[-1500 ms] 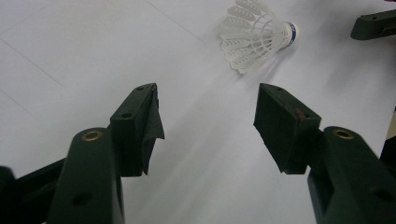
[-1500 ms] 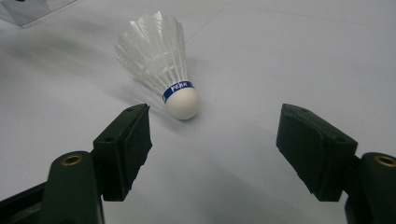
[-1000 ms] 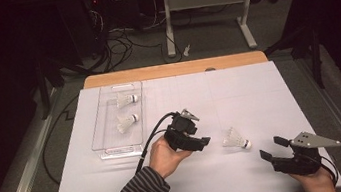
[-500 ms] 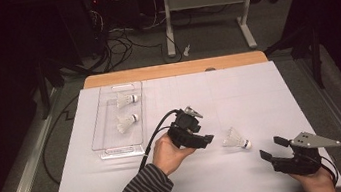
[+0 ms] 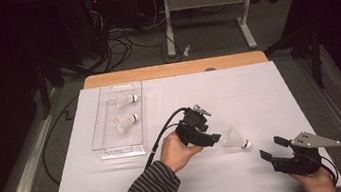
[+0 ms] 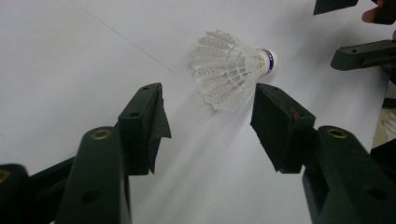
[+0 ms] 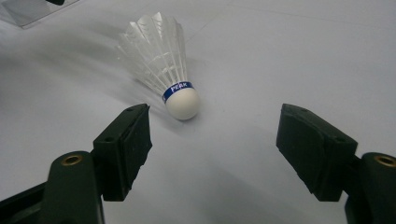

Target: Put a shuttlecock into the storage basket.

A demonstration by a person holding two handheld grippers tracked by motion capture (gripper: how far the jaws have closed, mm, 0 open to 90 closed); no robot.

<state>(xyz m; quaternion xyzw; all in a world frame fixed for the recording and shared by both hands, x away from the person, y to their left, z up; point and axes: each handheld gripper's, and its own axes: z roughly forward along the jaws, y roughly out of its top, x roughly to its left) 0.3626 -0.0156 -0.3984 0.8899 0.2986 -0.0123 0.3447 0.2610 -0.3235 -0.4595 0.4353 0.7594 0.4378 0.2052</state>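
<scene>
Ok, I've got the left gripper (image 5: 215, 137) low over the white paper-covered table (image 5: 259, 93), nose aimed at the loose white feathered shuttlecock w/ the blue band and white cork tip (image 5: 235, 139). It lies on its side on the paper, just beyond my jaws, cork pointing toward the right gripper (image 5: 273, 148). From the left gripper view the shuttlecock (image 6: 231, 70) sits a bit ahead of the pads and slightly toward the right-hand jaw, skirt end nearest me, nothing touching yet. Jaws are spread wide and have just been easing inward, w/ nothing between them so far. I'm coming in on the feather skirt bc that's the broad, springy end and gives the pads something to bite.

Right gripper hangs near the table's front edge, jaws spread too, empty. In its own view the shuttlecock (image 7: 163, 65) lies ahead, cork nearest, closer to the left-hand jaw. I reckon it's parked there as a backstop so the thing can't roll off that way.

Over at the left, the clear plastic rectangular tray (image 5: 97, 136) already holds two more white shuttlecocks (image 5: 125, 100), (image 5: 124, 122), lying one behind the other. So my read: this third one goes in there next. Needs a touch more reach fwd before I pinch, gently, or the feathers crush.
</scene>
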